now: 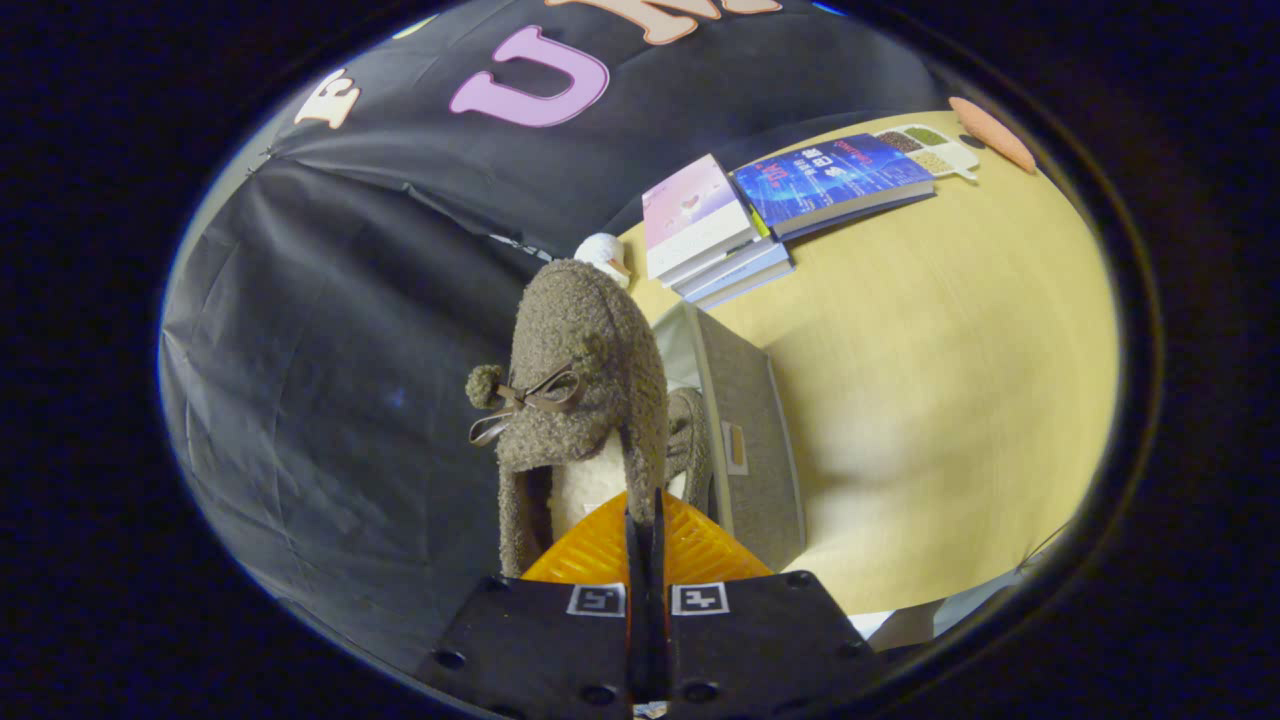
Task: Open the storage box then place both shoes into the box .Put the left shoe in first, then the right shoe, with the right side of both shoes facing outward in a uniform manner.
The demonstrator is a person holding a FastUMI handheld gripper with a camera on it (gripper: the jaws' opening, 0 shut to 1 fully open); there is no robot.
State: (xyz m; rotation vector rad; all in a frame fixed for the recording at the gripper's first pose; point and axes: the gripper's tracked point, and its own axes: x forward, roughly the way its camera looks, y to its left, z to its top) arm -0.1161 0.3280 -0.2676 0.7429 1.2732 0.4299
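Your gripper [645, 515] is clenched on the brown fuzzy bow-trimmed slipper [580, 370], held beside the grey fabric storage box [750, 440] on the pale wooden table [950, 380].

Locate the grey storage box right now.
Gripper view: the storage box sits open on the wooden table, just beyond the held fuzzy shoe, with stacked books behind it.
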